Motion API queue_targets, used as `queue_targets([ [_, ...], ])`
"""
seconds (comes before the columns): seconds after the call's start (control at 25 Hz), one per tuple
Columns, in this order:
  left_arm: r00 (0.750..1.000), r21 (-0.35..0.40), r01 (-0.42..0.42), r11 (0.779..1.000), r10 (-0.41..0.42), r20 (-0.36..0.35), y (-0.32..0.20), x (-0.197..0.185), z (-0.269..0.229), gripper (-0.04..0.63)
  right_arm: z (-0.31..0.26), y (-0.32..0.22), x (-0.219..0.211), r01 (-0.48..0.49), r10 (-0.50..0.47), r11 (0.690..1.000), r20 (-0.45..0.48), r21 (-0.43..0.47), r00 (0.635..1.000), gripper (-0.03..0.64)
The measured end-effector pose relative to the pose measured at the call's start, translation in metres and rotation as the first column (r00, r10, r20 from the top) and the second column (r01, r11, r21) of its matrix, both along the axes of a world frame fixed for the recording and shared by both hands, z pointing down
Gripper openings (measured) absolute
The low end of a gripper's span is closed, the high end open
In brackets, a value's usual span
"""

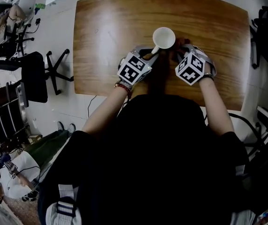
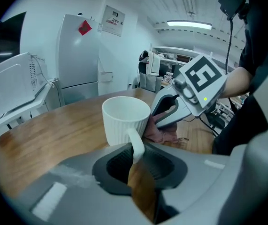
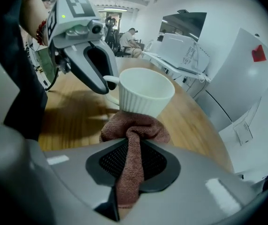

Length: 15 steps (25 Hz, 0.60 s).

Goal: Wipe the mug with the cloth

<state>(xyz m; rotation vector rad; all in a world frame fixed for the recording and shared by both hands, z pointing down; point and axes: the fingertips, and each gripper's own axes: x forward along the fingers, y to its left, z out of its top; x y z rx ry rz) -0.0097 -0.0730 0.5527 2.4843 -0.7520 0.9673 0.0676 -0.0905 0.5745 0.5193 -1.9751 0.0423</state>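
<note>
Wooden table (image 1: 101, 41) fills the head view, and a white mug (image 1: 164, 37) stands upright near its middle, its inside showing only white. Bare wood lies on every side of it, and it is well apart from the table's edges. The left gripper (image 1: 149, 55) and right gripper (image 1: 179, 55) meet at the mug's near side, where shadow hides what they hold, and the person's dark torso (image 1: 162, 139) covers the table's near edge. In the left gripper view the jaws are closed on the mug's handle (image 2: 137, 146), and the mug's base is cut off behind them. In the right gripper view the jaws pinch a reddish-brown cloth (image 3: 133, 139), its bunched end pressed against the ribbed wall low on the mug.
</note>
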Motion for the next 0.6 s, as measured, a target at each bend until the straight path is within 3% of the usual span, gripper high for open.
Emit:
queue_targets([
  [0.6, 0.997, -0.052, -0.018, 0.998, 0.014, -0.075, 0.012, 0.029, -0.003, 0.077, -0.055, 0.015, 0.002, -0.052, 0.045, 0.997, 0.119, 0.053, 0.992, 0.066],
])
